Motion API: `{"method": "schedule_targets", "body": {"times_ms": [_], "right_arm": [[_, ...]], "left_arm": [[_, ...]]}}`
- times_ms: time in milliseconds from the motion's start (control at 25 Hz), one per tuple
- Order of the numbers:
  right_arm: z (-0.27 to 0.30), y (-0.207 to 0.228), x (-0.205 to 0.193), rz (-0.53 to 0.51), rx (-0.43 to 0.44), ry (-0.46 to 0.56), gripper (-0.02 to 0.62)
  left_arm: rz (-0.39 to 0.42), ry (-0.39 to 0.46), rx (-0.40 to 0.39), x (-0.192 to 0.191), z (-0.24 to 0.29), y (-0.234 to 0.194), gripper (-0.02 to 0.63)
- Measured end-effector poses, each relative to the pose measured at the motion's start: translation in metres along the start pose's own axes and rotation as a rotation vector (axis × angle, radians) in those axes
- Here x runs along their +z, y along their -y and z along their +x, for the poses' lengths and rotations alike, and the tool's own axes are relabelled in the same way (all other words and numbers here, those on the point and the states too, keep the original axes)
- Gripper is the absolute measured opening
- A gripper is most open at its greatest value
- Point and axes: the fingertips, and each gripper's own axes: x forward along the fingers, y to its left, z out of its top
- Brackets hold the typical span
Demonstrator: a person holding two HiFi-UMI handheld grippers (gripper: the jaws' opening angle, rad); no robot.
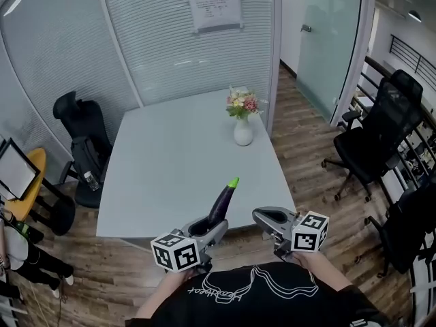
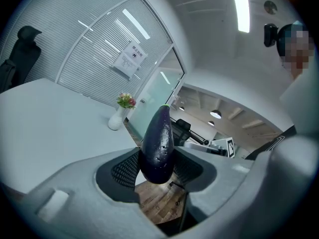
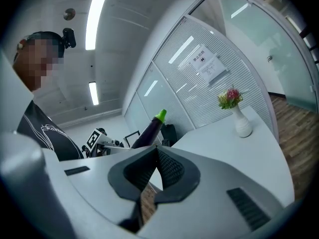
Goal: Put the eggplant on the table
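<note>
- Head view: the left claw (image 1: 206,229) is clamped on the lower end of the eggplant (image 1: 222,203), which slants up and away with its green tip topmost.
- The eggplant's base is hidden inside the claw. It is held in the air at the near edge of the bench (image 1: 170,162) and does not rest on it.
- Whether its tip hangs over the bench top or just short of it is hard to tell from here.
- The right claw (image 1: 267,216) hangs just beside the left one, over the wooden floor (image 1: 300,142). Its jaws are hard to read at this angle.
- Both hands are mostly covered by the marker cubes.
- A white vase (image 1: 243,132) of flowers stands near the bench's far right corner, well apart from the eggplant.
- Left gripper view: the two ribbed pads press on either side of the eggplant's (image 2: 157,144) rounded dark end.
- The floor shows through the gap below, so the fruit touches nothing but the claw. Its green cap is only a sliver at the top.
- The bench spreads to the left, its near edge cut off by the claw body.
- Right gripper view: the right claw's (image 3: 155,167) jaws are together, with nothing between them.
- Beyond them the eggplant (image 3: 150,130) rises with its green tip up, its lower half hidden behind this claw's body.
- The vase (image 3: 242,121) stands on the bench at right.
</note>
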Motion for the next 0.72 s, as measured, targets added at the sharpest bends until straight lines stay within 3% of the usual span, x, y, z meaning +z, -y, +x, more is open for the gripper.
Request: {"method": "schedule_targets", "body": {"times_ms": [720], "right_arm": [[0.072, 0.059, -0.01, 0.071, -0.079, -0.007, 0.009]], "left_arm": [[-0.031, -0.077, 0.014, 0.022, 0.03, -0.111, 0.21]]}}
